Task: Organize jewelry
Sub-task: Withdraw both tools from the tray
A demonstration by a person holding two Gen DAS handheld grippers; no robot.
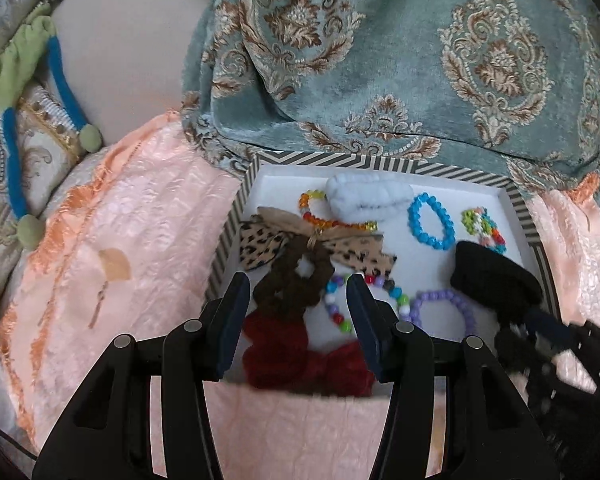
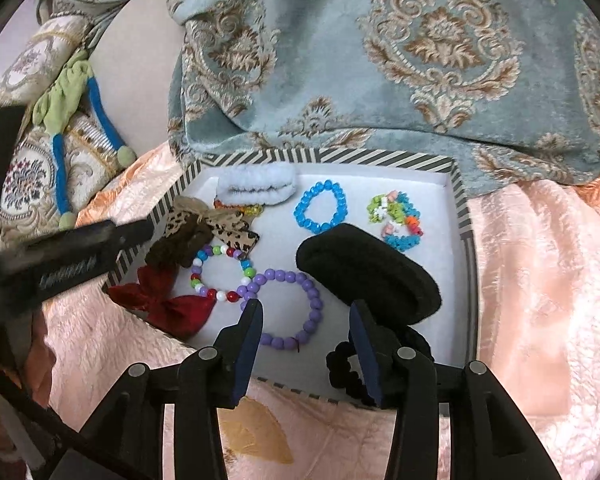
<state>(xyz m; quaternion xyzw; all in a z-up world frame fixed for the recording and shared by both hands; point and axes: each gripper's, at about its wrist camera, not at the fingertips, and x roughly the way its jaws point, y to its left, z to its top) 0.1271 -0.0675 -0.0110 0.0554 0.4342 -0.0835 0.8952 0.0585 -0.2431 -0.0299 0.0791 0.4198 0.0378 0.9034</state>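
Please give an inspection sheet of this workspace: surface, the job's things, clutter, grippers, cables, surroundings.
Surface: pink bedspread, wrinkled.
Job's things: striped tray holds blue bracelet, purple bracelet, mixed-colour bracelet, pastel bead bracelet, black hair tie, white hair tie, leopard bow, red bow.
Clutter: green and blue fabric toy beside the tray.
Grippers: left gripper open above the brown hair tie; right gripper open above the tray.
Cables: nothing seen.
Surroundings: teal patterned blanket behind.
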